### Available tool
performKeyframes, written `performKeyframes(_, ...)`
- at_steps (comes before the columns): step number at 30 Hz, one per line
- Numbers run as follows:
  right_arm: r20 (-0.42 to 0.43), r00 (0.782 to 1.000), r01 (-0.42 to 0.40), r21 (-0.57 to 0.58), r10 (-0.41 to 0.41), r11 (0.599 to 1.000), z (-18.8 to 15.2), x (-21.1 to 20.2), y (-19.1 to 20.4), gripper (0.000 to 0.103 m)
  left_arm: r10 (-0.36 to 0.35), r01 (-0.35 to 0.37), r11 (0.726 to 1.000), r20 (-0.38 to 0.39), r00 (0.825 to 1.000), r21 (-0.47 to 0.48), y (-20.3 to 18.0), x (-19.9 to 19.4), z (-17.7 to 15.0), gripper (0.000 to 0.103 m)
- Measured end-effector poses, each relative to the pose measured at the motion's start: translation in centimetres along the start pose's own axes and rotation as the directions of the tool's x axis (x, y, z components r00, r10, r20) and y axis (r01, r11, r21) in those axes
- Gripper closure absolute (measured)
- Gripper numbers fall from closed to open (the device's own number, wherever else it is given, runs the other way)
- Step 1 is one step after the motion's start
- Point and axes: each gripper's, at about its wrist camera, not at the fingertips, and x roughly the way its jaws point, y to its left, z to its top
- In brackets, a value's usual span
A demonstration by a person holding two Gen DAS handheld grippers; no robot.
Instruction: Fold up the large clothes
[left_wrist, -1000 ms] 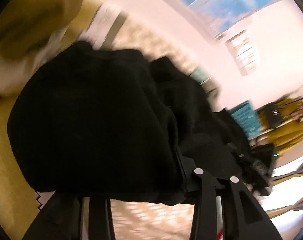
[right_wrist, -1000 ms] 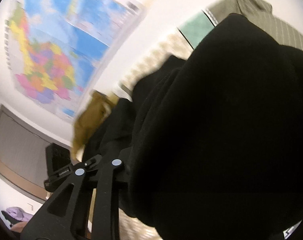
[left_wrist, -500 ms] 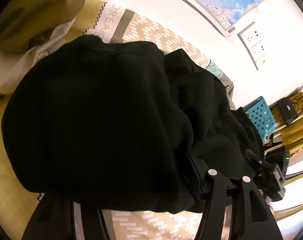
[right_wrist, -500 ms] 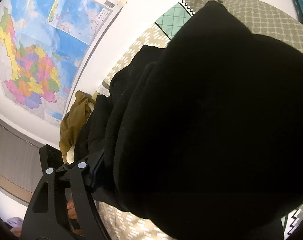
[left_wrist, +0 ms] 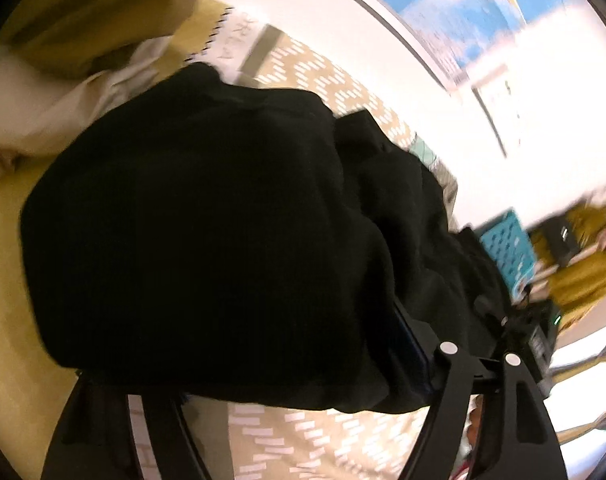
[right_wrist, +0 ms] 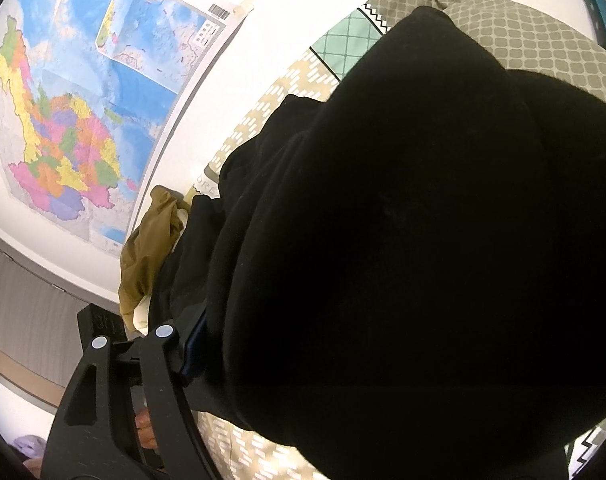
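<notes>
Step in hand: I judged it to be carrying the black garment (left_wrist: 207, 240), held up between my two claws, over the bed for a fold; doing it well meant keeping both grips level and the span taut so the cloth came down flat, not bunched.
Left claw (left_wrist: 295, 364): it was clamped on a thick bundle of the black cloth, which bulged out over the fingers (left_wrist: 451, 392) and hid their tips (so how narrow the gap was I could not tell exactly).
Right claw (right_wrist: 303, 344): likewise closed on the same garment (right_wrist: 423, 240); its left finger (right_wrist: 163, 384) showed pressing into the fabric, the other finger was buried under it.
Where the garment was: hanging from both claws, raised above the patterned bedspread (left_wrist: 323, 436), filling most of both views.
Farther left: an olive and cream pile of clothes (left_wrist: 83, 40) lay on the bed, beyond the black cloth.
Farther right: a grey dotted cushion or cover (right_wrist: 535, 40) and a teal crate (left_wrist: 507, 248).
Far: the white wall with a coloured map (right_wrist: 71, 112).
Risk, as I judged it: the heavy bundle might slip unevenly from one grip.
</notes>
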Motion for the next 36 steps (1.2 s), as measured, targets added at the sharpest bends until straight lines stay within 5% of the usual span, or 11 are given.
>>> performKeyframes(3, 0.006, 1.000, -0.006, 0.007, 0.006, 1.000, 0.1, -0.1, 0.0, 0.026, 0.029, -0.028, 0.999, 0.038, 0.999, -0.022, 0.0, 0.2, 0.5, 0.028)
performKeyframes(6, 0.011, 1.000, -0.006, 0.011, 0.006, 1.000, 0.0, -0.1, 0.2, 0.024, 0.111, -0.119, 0.988, 0.089, 0.990, 0.097, -2.2, 1.7, 0.6, 0.014)
performKeyframes(9, 0.031, 1.000, -0.003, 0.037, 0.002, 0.999, 0.1, 0.4, 0.3, 0.023, 0.168, -0.180, 0.978, 0.112, 0.979, 0.106, -3.3, 2.6, 0.8, 0.012)
performKeyframes(16, 0.069, 0.998, 0.007, 0.066, -0.012, 0.998, 0.4, 0.9, 0.6, 0.022, 0.181, -0.193, 0.974, 0.099, 0.978, 0.122, -3.3, 2.5, 1.5, 0.033)
performKeyframes(36, 0.094, 0.993, 0.070, 0.064, -0.076, 0.996, 0.9, 1.2, 0.3, 0.031, 0.182, -0.194, 0.967, 0.082, 0.980, 0.164, -3.8, 3.2, 2.0, 0.026)
